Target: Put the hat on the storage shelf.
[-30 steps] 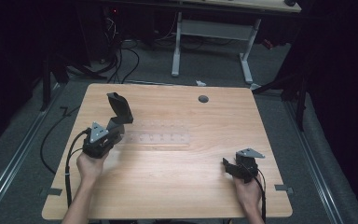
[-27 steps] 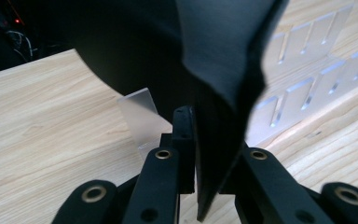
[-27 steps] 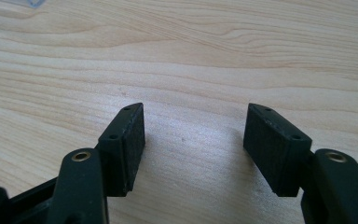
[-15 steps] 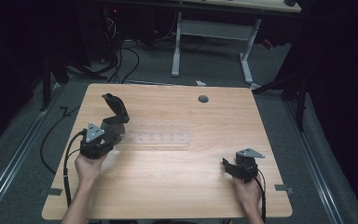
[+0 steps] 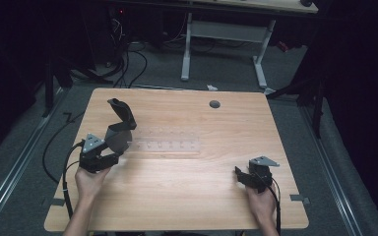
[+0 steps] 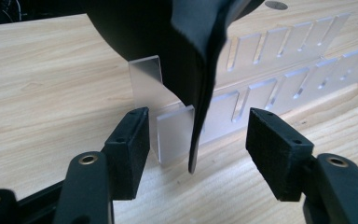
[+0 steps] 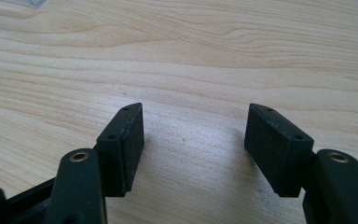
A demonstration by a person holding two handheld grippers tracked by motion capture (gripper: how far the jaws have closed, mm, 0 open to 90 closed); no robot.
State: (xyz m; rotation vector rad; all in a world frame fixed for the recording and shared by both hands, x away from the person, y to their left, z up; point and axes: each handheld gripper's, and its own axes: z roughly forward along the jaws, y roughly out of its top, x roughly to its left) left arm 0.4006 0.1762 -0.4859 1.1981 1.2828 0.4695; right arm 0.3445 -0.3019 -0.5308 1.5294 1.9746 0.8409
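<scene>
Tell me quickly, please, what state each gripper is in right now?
Left gripper: open, holding nothing; the black object's thin lower edge hangs between its jaws at the clear slotted rack.
Right gripper: open, empty, over bare table.

Left gripper (image 6: 193,140) and right gripper (image 7: 193,140) both rest with jaws apart.

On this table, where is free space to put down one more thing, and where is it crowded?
Free: the wide bare wood between the clear rack and the near table edge, between both hands; also the far right part beside the round hole. Crowded: the left side, where the black object leans at the rack's end before the open left gripper.
</scene>
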